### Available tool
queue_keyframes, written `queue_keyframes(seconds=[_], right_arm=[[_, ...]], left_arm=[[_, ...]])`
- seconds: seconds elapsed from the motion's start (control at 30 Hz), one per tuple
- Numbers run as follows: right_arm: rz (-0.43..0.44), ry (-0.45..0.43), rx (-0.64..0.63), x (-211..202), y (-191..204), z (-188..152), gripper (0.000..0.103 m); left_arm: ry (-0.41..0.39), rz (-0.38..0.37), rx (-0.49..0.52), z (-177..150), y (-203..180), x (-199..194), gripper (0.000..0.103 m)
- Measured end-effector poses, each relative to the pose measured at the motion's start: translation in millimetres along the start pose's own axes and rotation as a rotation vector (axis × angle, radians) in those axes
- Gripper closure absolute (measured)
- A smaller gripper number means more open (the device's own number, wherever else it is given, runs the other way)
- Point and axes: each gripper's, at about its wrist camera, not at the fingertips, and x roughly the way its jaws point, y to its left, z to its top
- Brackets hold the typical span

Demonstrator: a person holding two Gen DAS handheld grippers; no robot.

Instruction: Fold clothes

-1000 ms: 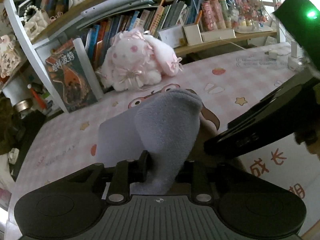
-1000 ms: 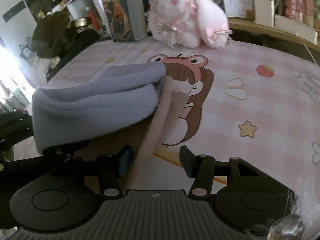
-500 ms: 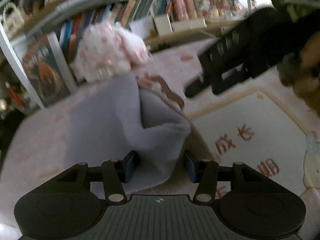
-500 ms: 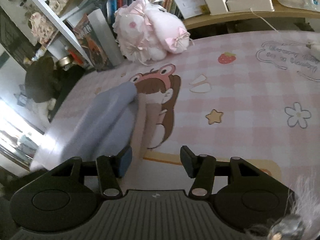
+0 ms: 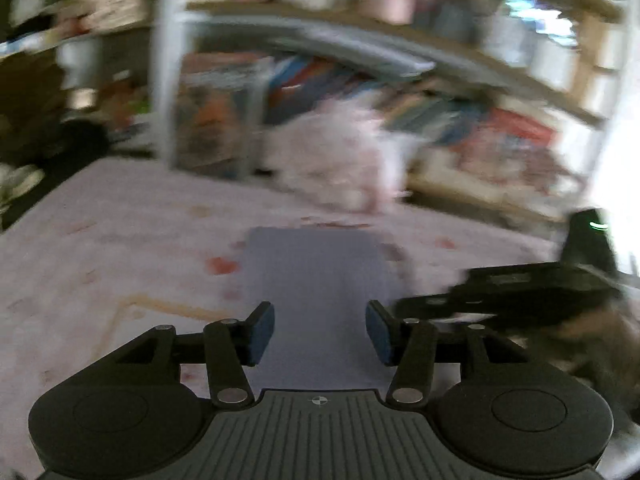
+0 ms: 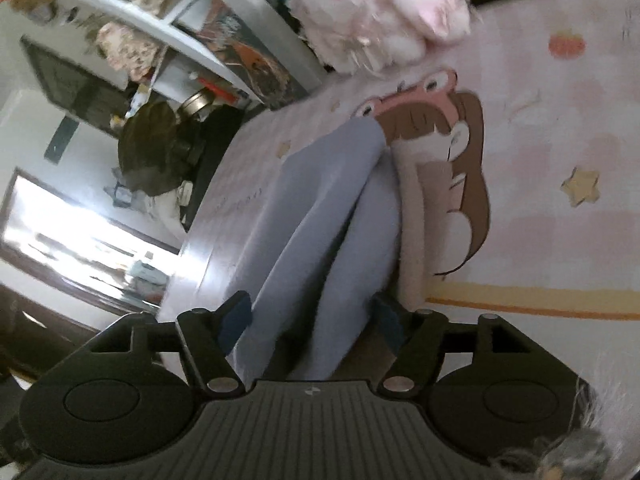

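Left wrist view, blurred: the left gripper (image 5: 320, 334) has fingers spread wide above the grey cloth (image 5: 316, 280), seemingly flat on the pink surface (image 5: 100, 248). The right gripper (image 6: 310, 322) has wide fingers straddling its folds.

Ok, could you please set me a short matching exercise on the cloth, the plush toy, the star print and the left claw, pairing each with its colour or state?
Things:
1. cloth
2. plush toy
3. star print
4. left claw

Colours or states:
A. pink and white
B. open, gripping nothing
C. yellow
D. pale blue-grey, lying on the mat

Pairs: 1-D, 2-A, 3-C, 4-B.
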Motion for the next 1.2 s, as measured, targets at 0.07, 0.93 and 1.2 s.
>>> queue_keyframes(seconds=[0.07, 0.93, 1.2], right_arm=[[0.012, 0.013, 0.056, 10, -4, 5, 0.035], [-0.120, -0.032, -0.192, -9, 14, -22, 0.063], [-0.129, -0.102, -0.231, -30, 21, -36, 0.097]], left_arm=[[0.014, 0.061, -0.030, 0, 11, 9, 0.058], [0.012, 0.083, 0.091, -10, -6, 13, 0.053], [0.078, 0.097, 0.072, -20, -6, 27, 0.053]])
